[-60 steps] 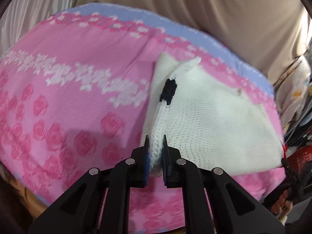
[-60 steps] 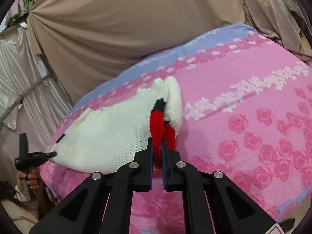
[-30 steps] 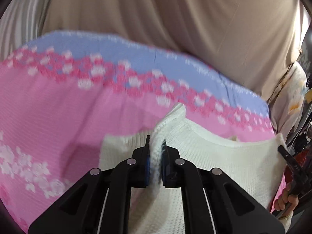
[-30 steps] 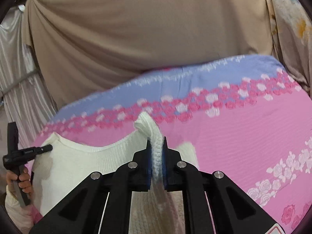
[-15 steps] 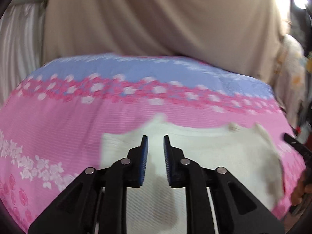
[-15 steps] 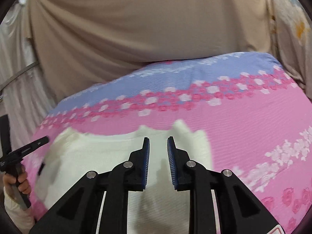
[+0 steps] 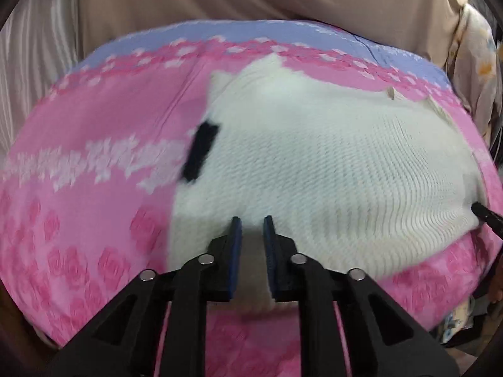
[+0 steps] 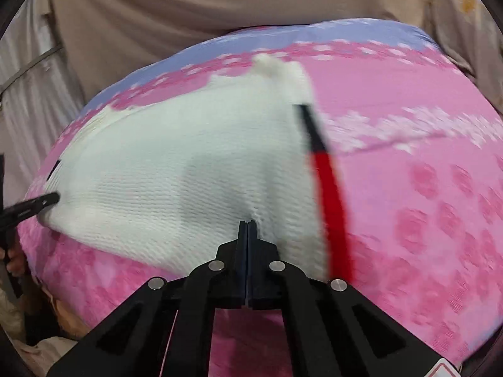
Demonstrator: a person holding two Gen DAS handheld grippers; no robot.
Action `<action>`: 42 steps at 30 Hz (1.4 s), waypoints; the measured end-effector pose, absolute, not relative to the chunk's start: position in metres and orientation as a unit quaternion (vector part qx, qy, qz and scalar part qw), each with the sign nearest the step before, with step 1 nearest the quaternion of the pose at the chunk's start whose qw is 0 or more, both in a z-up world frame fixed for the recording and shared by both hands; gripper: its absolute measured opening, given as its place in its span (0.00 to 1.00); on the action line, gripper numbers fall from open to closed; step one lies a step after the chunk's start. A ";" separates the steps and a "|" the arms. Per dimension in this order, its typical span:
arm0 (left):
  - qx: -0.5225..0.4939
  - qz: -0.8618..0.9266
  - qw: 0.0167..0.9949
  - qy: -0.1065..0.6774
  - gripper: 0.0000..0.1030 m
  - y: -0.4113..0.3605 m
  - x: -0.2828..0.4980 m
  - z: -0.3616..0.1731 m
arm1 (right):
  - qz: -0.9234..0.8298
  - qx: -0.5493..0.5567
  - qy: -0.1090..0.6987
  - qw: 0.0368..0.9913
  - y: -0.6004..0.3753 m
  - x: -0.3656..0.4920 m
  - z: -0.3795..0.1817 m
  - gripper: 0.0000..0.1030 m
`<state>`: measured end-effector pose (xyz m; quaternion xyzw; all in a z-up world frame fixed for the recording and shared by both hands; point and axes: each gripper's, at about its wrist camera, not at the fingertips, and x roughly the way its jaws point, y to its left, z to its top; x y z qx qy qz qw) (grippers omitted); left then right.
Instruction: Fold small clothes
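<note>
white knit sweater pinched by right gripper; left gripper narrowly parted, red trim right-view only

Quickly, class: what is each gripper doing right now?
Left gripper: open, holding nothing, above the white knit garment.
Right gripper: shut, pinching the garment's near edge.

Ribbed white knit garment on soft, matt pink floral bedsheet.

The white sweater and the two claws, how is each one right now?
White sweater: spread flat on the pink bedspread, red and black trim on its edge.
Left claw: open, over the sweater's near edge.
Right claw: shut, pinching a fold of the sweater.
</note>
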<state>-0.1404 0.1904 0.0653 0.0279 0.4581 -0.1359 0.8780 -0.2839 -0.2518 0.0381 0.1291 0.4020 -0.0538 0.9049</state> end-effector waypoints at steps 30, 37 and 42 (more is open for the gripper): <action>-0.025 -0.136 0.904 0.404 0.76 0.152 -0.011 0.105 | -0.044 0.109 0.333 0.936 -0.261 -0.133 0.096 0.67; -0.063 -0.098 0.901 0.418 0.21 0.164 0.020 0.077 | -0.047 0.139 0.350 0.925 -0.269 -0.094 0.074 0.09; -0.051 -0.082 0.907 0.410 0.12 0.172 0.033 0.074 | -0.073 0.158 0.366 0.914 -0.293 -0.082 0.061 0.08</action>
